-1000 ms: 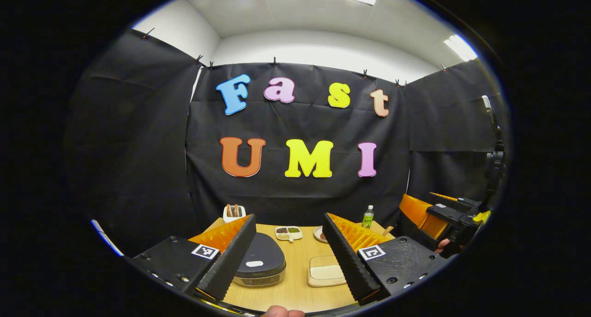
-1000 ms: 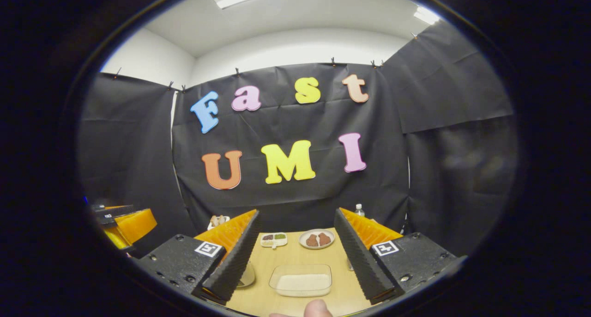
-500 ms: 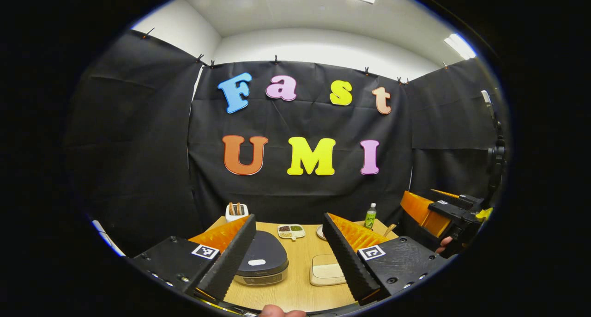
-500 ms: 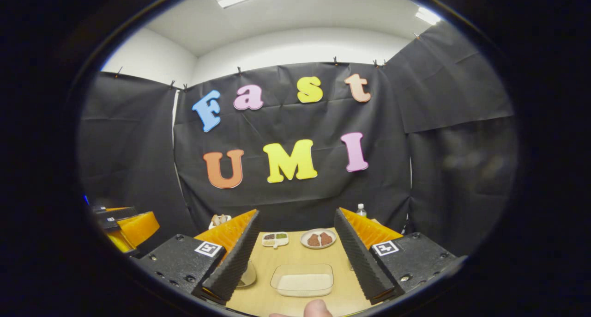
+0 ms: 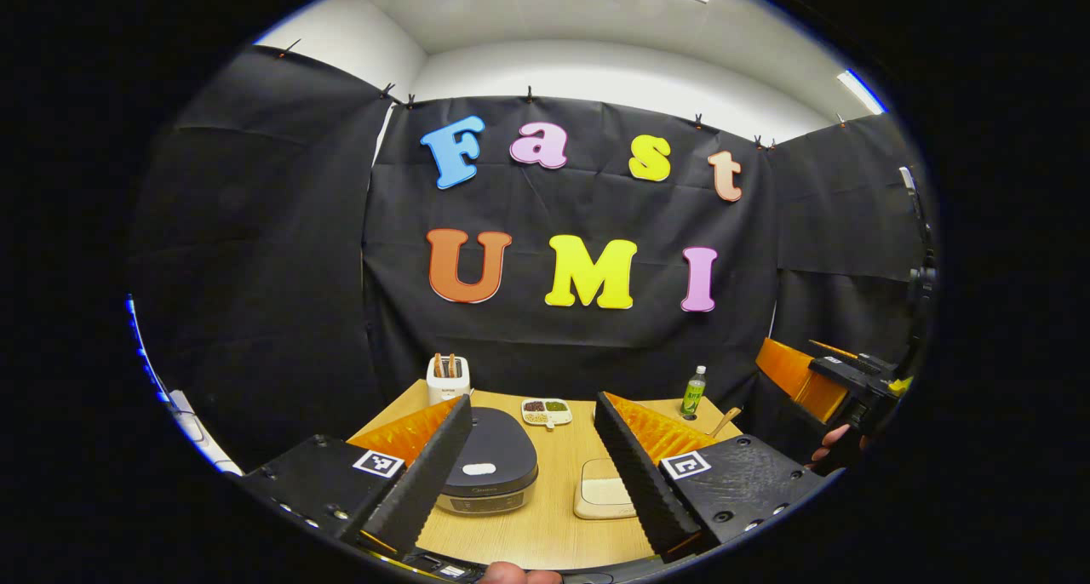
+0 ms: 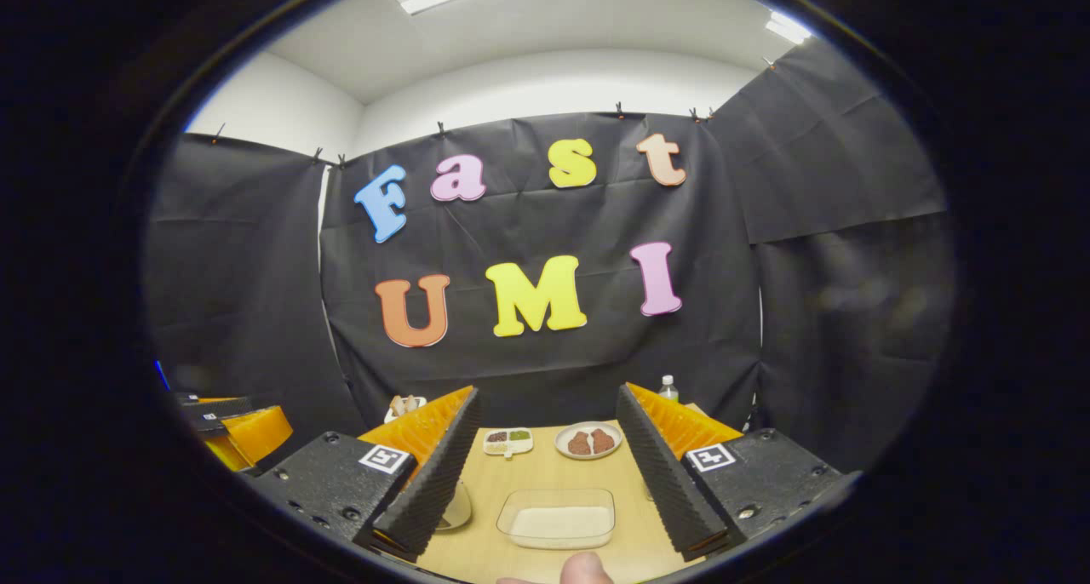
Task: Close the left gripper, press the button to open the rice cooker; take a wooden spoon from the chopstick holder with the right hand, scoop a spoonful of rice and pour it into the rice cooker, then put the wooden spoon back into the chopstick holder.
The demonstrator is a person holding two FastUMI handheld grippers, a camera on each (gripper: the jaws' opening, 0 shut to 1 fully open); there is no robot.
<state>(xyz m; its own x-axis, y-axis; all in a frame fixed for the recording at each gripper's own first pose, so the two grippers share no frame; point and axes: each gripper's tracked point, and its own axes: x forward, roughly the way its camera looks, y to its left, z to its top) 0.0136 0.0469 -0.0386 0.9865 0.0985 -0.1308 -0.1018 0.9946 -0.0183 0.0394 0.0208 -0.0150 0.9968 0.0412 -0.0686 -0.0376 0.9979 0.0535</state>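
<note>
With nothing held, the spread left hand-held gripper (image 5: 532,465) should be clenched, then lowered squarely onto the pale oval button (image 5: 479,469) of the dark, closed rice cooker (image 5: 490,465).

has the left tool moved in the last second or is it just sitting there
Yes. In the left gripper view, the rice cooker, the chopstick holder and the wall letters have slid right, and the table things sit higher, so the left tool turned slightly leftward.

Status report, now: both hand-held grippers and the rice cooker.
Left hand-held gripper open, above table. Right hand-held gripper open, empty. Rice cooker lid shut, button unpressed. Nothing blocking it.
</note>
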